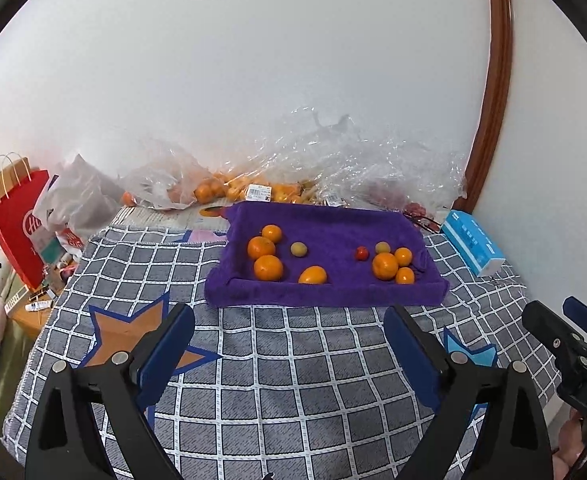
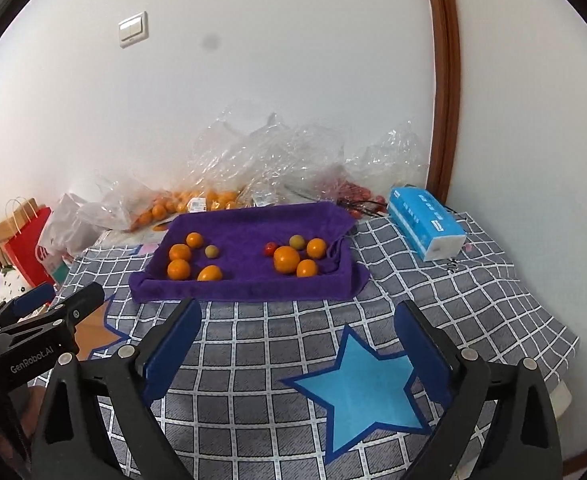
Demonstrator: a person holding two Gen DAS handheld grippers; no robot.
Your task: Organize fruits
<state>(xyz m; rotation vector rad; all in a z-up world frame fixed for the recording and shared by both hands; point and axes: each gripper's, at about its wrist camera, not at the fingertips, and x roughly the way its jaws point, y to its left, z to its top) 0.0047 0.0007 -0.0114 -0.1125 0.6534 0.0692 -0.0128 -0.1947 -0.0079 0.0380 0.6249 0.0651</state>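
Your left gripper [image 1: 289,338] spread wide, nothing between pads; your right gripper [image 2: 297,332] same — wide, empty. Both hang over checked blanket [image 2: 253,360], short of purple towel tray [image 1: 333,292]. Fruit sits in tray in two clusters, well apart. Left cluster: four oranges [image 1: 268,268] plus one small greenish fruit [image 1: 298,249]. Right cluster: big orange [image 2: 286,259], two smaller ones touching it, greenish fruit behind, small red tomato [image 2: 270,249] just beside. Clear plastic bags [image 2: 261,160] of more fruit behind tray, against wall. Blue tissue pack [image 2: 425,222] right of tray.
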